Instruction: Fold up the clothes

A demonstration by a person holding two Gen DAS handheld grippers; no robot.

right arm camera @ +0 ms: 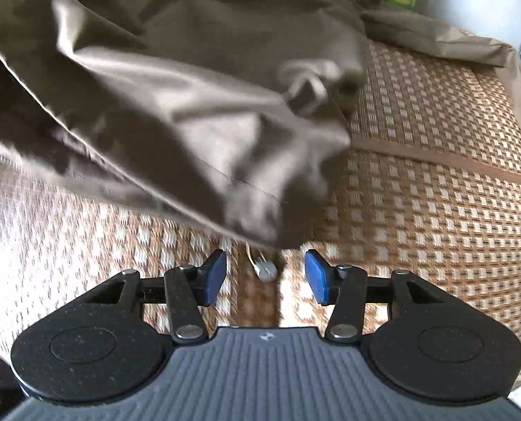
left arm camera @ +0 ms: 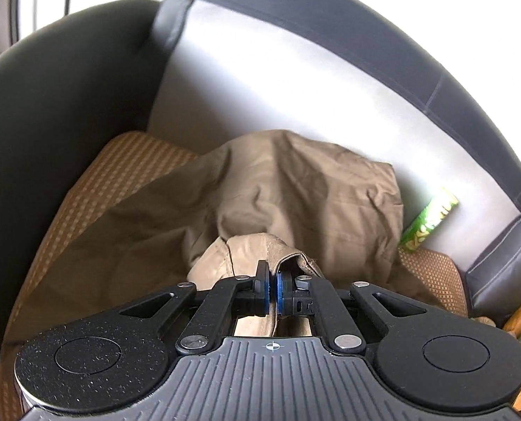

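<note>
A tan garment point(left arm camera: 281, 196) lies bunched on a woven seat mat point(left arm camera: 120, 161) of a dark sofa. My left gripper point(left arm camera: 273, 289) is shut on a hemmed fold of the tan garment, and cloth bulges up just past its blue pads. In the right wrist view the same garment point(right arm camera: 176, 105) hangs blurred above the mat point(right arm camera: 435, 193). My right gripper point(right arm camera: 265, 277) stands open just below the cloth's lowest edge, with nothing pressed between its blue pads point(right arm camera: 214, 275). A small grey cord end point(right arm camera: 265, 269) dangles in the gap between them.
The dark sofa armrest point(left arm camera: 57, 105) curves round the left, and a pale backrest cushion point(left arm camera: 278, 80) stands behind the garment. A green packet point(left arm camera: 428, 221) leans against the backrest at the right. The mat's brown border seam point(right arm camera: 453, 165) crosses the right side.
</note>
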